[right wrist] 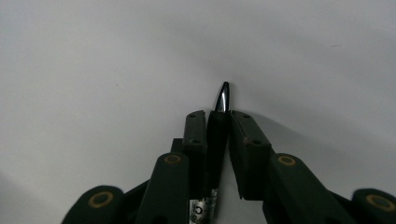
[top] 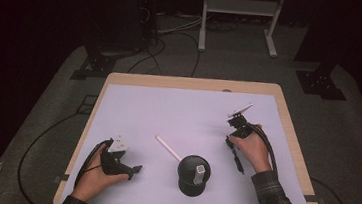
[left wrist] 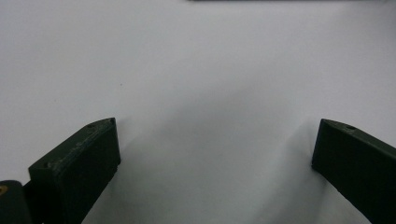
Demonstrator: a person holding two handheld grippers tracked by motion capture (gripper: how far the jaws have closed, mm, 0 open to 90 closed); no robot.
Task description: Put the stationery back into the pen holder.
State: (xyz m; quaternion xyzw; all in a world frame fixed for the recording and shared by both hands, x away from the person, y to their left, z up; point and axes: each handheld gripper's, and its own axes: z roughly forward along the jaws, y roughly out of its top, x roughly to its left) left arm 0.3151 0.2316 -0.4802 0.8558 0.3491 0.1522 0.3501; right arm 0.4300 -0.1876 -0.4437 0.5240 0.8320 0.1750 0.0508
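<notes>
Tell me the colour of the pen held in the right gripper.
The pen is black with a shiny metal tip, best seen in the right gripper view between the jaws.

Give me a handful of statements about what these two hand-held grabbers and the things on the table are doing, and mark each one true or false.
1. The right gripper is clamped on a dark pen. True.
2. The left gripper is holding the white stick. False: its jaws stand wide open with nothing between them.
3. The white stick lies on the table, left of the black round holder. True.
4. The black round holder is in the person's left hand. False: it stands by itself between the two hands.
</notes>
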